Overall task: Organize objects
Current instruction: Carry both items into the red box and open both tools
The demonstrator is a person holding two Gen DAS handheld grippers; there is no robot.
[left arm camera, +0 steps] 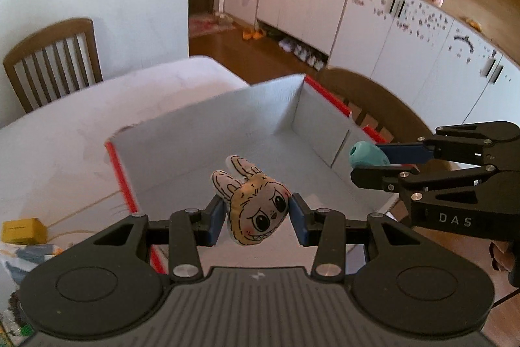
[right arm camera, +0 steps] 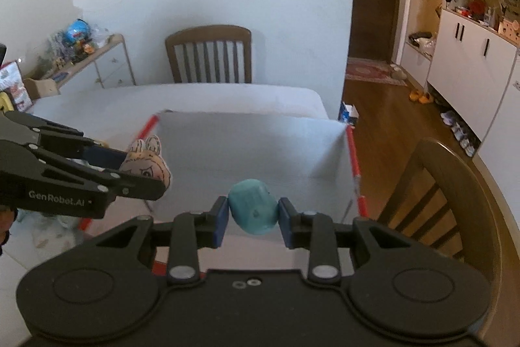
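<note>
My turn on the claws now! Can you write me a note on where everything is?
Left claw: shut on the bunny, held over the box.
Right claw: shut on the teal toy, also over the box.
Done: both toys picked up and brought over the box.
Left: nothing shows in the box yet, so lower each toy in and let go. A yellow block sits on the table.

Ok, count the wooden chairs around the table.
2. One chair stands at the table's far end against the white wall; the other chair sits beside the box, on its right. More may be out of view.
</note>
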